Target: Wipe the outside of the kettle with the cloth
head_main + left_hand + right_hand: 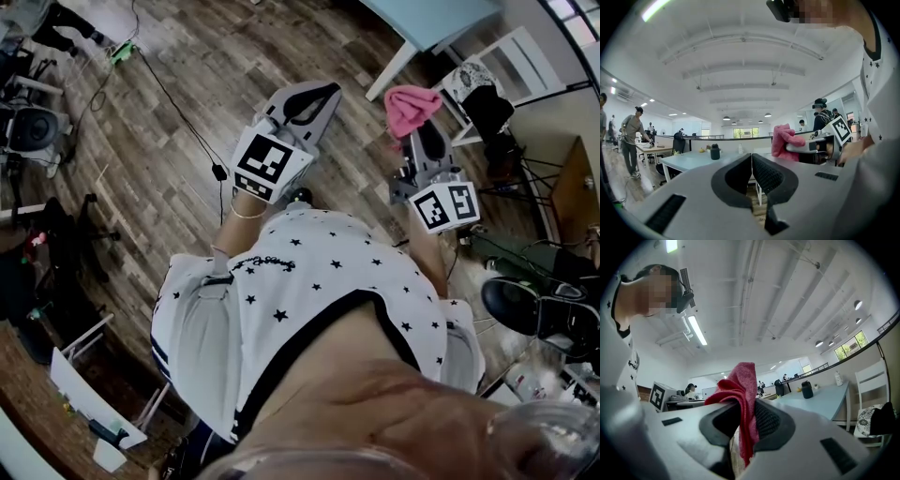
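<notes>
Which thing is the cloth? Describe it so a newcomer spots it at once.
In the head view, find the pale blue table at the top edge. Just below it, the right gripper pinches the cloth between its jaws. It is the only pink, fuzzy, bunched thing; the left gripper beside it is shut on nothing.

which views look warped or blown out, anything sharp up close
Head view: strong fisheye, the floor planks bow. Left gripper view: dark rounded corners, a ceiling light blown out. Right gripper view: the cloth looks sharp, a strip light glares.
</notes>
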Motion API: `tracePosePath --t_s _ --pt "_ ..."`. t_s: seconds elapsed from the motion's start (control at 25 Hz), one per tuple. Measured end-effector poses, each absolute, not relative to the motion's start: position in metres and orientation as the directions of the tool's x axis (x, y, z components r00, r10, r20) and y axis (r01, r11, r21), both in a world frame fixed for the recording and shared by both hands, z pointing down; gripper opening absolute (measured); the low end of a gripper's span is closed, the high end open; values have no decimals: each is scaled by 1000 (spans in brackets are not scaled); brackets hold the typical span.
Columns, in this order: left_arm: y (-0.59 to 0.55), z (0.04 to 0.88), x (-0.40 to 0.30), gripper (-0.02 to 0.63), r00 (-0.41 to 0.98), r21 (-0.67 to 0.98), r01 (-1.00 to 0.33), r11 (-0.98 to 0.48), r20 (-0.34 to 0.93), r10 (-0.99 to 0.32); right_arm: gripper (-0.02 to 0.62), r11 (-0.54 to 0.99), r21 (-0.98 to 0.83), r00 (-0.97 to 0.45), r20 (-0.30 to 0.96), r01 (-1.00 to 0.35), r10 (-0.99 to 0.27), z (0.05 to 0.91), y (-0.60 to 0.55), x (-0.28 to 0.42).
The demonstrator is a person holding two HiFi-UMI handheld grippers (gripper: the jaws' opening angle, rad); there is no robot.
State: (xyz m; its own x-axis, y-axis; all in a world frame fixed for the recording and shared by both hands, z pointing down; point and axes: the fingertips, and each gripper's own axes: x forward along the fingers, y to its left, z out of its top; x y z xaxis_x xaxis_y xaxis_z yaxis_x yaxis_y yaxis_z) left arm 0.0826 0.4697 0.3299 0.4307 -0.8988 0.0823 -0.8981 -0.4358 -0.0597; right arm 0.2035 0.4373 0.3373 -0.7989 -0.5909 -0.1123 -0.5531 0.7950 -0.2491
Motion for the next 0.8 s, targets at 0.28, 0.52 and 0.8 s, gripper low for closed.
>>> tracePosePath --t_s 0.28,0.52,0.8 --pt "459 329 59 29 443 -59 -892 -447 73 -893 71 779 -255 -783 -111 -573 -612 337 429 184" --pt "454 332 34 29 463 -62 -882 -467 76 -883 71 768 -258 -771 -112 -586 -626 339 424 160" --pt "443 335 16 29 480 -36 -875 -483 75 -874 71 756 -264 -763 -99 -599 -639 338 415 145"
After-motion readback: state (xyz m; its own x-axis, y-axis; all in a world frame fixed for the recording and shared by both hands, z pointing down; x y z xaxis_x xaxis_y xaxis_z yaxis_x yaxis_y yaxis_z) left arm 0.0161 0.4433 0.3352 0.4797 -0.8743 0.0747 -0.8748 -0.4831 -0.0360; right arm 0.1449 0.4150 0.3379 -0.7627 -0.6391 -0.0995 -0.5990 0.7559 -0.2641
